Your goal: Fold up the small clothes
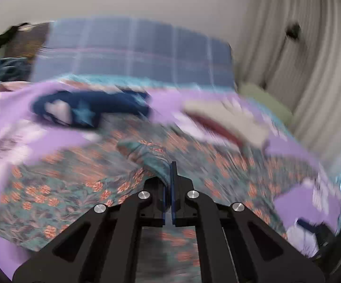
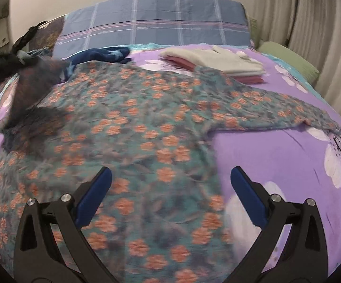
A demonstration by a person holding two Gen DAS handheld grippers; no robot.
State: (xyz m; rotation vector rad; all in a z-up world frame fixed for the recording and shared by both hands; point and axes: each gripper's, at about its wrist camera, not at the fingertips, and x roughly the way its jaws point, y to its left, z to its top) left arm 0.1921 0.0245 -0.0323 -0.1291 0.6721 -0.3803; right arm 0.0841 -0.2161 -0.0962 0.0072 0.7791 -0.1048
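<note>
One bed, under a purple sheet printed with large white flowers; it carries everything else listed here.

One pillow, blue-grey plaid with pale and pink lines, standing along the far edge of the bed against the wall.

One floral garment, the piece I am folding: teal cloth scattered with orange blossoms, long-sleeved, spread across the middle of the sheet. One sleeve runs out flat to the right, its cuff lying on a white flower. At the left side the cloth is lifted off the sheet in a blurred peak. Surface is rumpled, not smoothed.

One stack of folded clothes, cream layers over pink ones, on the sheet beyond the garment's right shoulder, just beside it.

One dark blue garment with pale star shapes, unfolded, at the far left near the pillow, partly under the floral piece's edge.

One green cushion, at the bed's far right corner by the curtain.

My left gripper: jaws pressed together on a fold of the floral cloth, which rises up between the blue pads; the view is heavily smeared.

My right gripper: jaws spread wide, hanging above the garment's near part, nothing between them.
</note>
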